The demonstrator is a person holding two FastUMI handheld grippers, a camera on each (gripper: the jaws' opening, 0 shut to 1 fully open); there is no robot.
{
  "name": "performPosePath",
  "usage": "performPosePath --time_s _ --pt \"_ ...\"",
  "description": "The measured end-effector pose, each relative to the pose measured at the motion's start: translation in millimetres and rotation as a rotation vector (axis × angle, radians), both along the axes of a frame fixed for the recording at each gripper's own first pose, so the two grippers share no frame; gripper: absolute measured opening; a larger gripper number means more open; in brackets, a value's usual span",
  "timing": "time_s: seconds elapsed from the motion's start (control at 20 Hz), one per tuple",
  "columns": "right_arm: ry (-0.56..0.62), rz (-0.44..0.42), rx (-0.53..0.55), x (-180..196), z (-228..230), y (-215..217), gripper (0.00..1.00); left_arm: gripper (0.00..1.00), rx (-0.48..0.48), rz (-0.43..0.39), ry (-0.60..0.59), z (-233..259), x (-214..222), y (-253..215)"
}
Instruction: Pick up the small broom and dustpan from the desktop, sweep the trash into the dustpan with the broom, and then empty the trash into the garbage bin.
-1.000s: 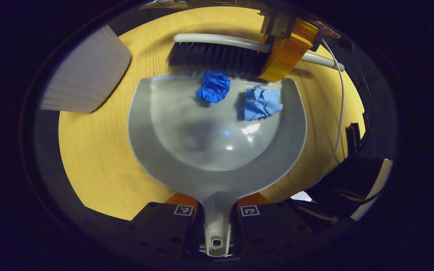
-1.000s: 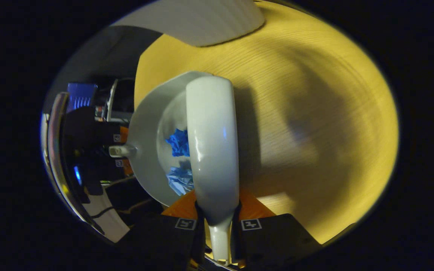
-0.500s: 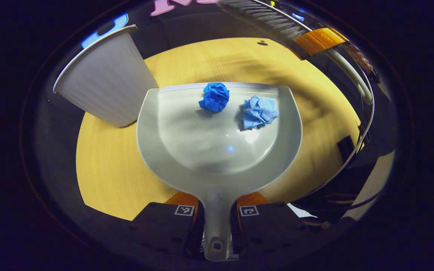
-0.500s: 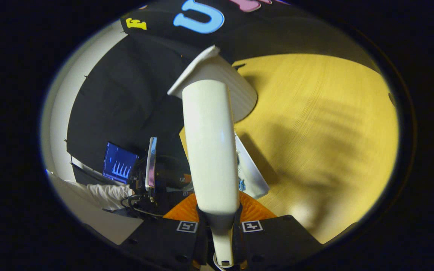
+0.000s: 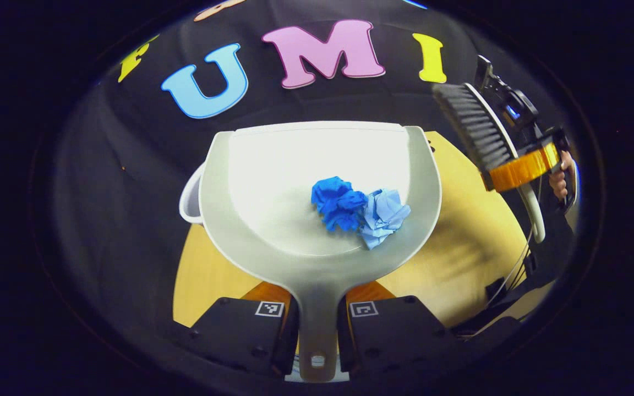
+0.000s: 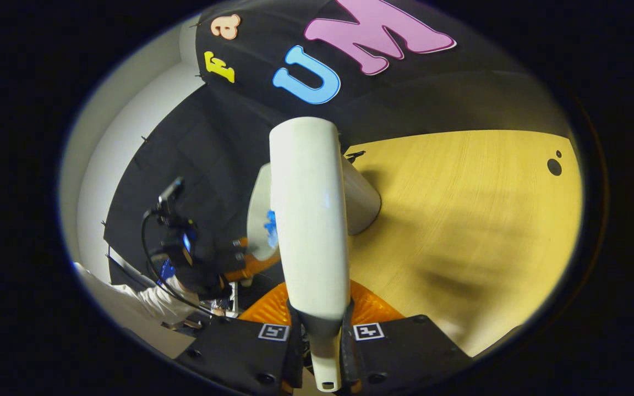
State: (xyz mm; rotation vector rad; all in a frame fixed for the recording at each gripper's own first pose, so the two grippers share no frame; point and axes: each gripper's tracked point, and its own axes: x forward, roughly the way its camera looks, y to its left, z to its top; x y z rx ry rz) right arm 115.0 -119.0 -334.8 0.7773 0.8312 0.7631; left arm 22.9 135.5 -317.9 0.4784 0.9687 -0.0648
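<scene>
Your left gripper (image 5: 317, 324) clamping the handle of the grey plastic dustpan (image 5: 251, 192), raised above the white ribbed garbage bin (image 5: 189, 201), two crumpled blue paper balls (image 5: 358, 209) lying inside, your right gripper (image 6: 317, 352) squeezing the white-backed small broom (image 6: 309, 214) upright above the wooden desktop (image 6: 460, 220).

Your left gripper (image 5: 317, 316) sits at the bottom centre of the left gripper view, both fingers pressed on the dustpan handle (image 5: 317, 330); your right gripper (image 6: 322, 330) sits bottom centre of the right gripper view, clamped on the broom handle (image 6: 325, 363); at the right edge of the left gripper view, your hand (image 5: 562, 179) holds that gripper raised.
</scene>
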Motion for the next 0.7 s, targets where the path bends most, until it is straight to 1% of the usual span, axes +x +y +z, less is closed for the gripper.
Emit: performPosePath --time_s 0.05,0.1,0.15,0.3,0.35,0.4,0.45,0.5,0.55,0.7 --pt "-0.008 0.005 -0.014 -5 -12 -5 0.23 0.27 0.046 -0.004 -0.027 6 13 14" --pt "-0.026 0.002 -0.028 -9 -23 -13 0.32 0.27 0.105 -0.009 -0.033 14 26 28" --pt "-0.033 0.005 -0.021 -21 -29 -14 0.28 0.27 0.171 -0.008 -0.023 19 34 47" --pt "-0.024 -0.021 0.004 -51 -50 -23 0.28 0.27 0.352 -0.01 0.028 29 54 108" --pt "-0.015 -0.035 0.002 -60 -43 -13 0.28 0.27 0.39 -0.005 0.042 32 58 121" --pt "-0.008 -0.046 0.0 -68 -42 -16 0.32 0.27 0.414 0.006 0.058 33 62 131" --pt "-0.003 -0.058 -0.004 -77 -37 -18 0.32 0.27 0.432 0.02 0.073 33 66 139" --pt "-0.002 -0.071 -0.01 -84 -39 -26 0.23 0.27 0.442 0.026 0.091 32 69 144" --pt "0.003 -0.083 -0.012 -88 -41 -32 0.28 0.27 0.457 0.03 0.09 34 76 150" --pt "0.018 -0.115 -0.018 -95 -44 -46 0.28 0.27 0.57 0.012 0.121 44 88 168"
